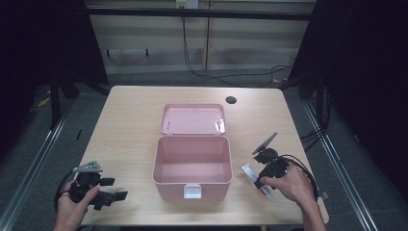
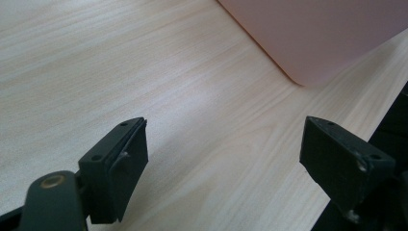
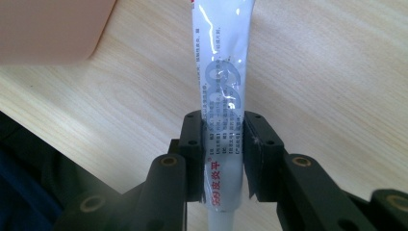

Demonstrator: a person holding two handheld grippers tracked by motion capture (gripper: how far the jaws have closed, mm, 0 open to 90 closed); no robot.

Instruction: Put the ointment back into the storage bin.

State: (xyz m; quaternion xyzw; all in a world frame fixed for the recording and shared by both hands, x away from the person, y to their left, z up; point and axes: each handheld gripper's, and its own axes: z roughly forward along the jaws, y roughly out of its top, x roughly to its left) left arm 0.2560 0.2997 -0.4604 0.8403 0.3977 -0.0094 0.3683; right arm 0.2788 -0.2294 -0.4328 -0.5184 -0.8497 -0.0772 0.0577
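- Right gripper [image 1: 263,179], high view: clamps a white tube [image 1: 250,172] near the tabletop's front right corner, just beside the open pink box [image 1: 191,185]; left gripper [image 1: 114,189] sits near the front left corner.
- Left gripper view: jaws spread wide over bare tabletop [image 2: 144,72], box corner ahead.
- Right gripper view: pads [image 3: 193,144] squeeze the tube [image 3: 222,82].

I count one pale wooden worktop [image 1: 134,125] in front of me. On it stands one pink plastic box [image 1: 191,166], and it has one hinged pink lid [image 1: 193,119], thrown back. There is one white squeeze tube with red and grey print [image 3: 222,82]. I carry two black claws: my left claw [image 2: 223,159] and my right claw [image 3: 222,159].
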